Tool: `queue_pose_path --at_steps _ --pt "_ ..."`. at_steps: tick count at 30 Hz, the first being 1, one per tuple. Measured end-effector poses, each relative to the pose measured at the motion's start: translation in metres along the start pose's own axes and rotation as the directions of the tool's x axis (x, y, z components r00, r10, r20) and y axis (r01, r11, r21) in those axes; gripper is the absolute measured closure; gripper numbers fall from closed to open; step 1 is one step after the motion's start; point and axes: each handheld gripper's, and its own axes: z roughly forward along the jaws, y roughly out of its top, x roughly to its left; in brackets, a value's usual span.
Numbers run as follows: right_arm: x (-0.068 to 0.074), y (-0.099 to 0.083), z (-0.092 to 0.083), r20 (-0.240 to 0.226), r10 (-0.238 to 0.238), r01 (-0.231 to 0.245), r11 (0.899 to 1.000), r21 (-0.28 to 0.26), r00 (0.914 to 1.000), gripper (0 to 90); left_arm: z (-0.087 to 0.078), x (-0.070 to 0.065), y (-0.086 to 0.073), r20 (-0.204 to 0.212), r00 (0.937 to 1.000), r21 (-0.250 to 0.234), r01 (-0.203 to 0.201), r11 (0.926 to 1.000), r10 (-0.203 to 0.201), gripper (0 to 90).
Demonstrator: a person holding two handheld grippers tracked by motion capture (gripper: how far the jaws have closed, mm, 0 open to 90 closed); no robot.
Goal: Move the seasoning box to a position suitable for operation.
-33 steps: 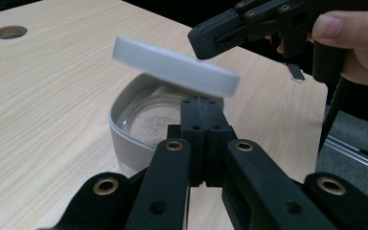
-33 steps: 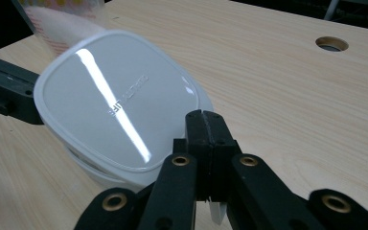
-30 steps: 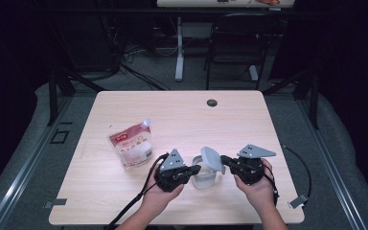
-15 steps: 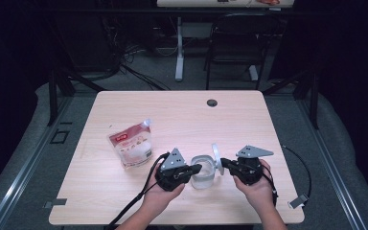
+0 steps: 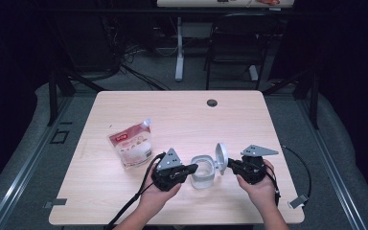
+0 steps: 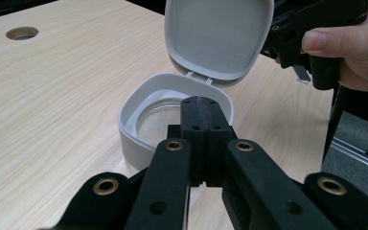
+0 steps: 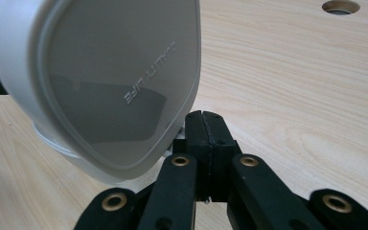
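Observation:
A clear tub (image 5: 202,178) with a white rim (image 6: 129,115) stands near the table's front edge, and its hinged white lid (image 5: 221,156) stands raised on the right side. My left gripper (image 5: 191,168) is shut, with its tips (image 6: 202,103) resting at the tub's near rim and nothing between them. The lid's inner face (image 6: 219,36) rises beyond those tips. My right gripper (image 5: 231,165) is shut too, and its tips (image 7: 205,117) sit low against the lid's outer face (image 7: 110,81), which reads "QUALITY LIFE". The tub looks empty inside.
A red and white pouch (image 5: 132,143) lies to the left of the tub. A cable hole (image 5: 212,102) sits near the table's far edge. Cables trail off the front edge from both grippers. A chair and table legs stand beyond the table.
The lid has swung up from a tilt over the tub to nearly upright, toward the right. The right gripper has shifted slightly with it; the left one has stayed put.

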Motion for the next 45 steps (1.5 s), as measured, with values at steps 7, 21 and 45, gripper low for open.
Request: queue_pose_path --at_steps 7,21,45 --pt "-0.003 -0.001 -0.003 0.010 0.005 -0.004 1.000 -0.020 0.9999 88.7 -0.008 0.005 -0.005 -0.019 0.9998 0.005 0.003 1.0000 -0.003 90.0" --pt "-0.003 -0.001 -0.016 0.044 0.008 -0.006 0.999 -0.049 0.9990 82.5 -0.046 0.026 -0.025 -0.084 0.9960 0.006 0.033 0.9995 -0.032 86.3" --pt "0.011 -0.036 -0.008 0.079 -0.059 0.060 0.998 -0.013 0.9951 64.9 -0.100 0.063 -0.080 -0.214 0.9692 -0.023 0.120 0.9925 -0.122 70.7"
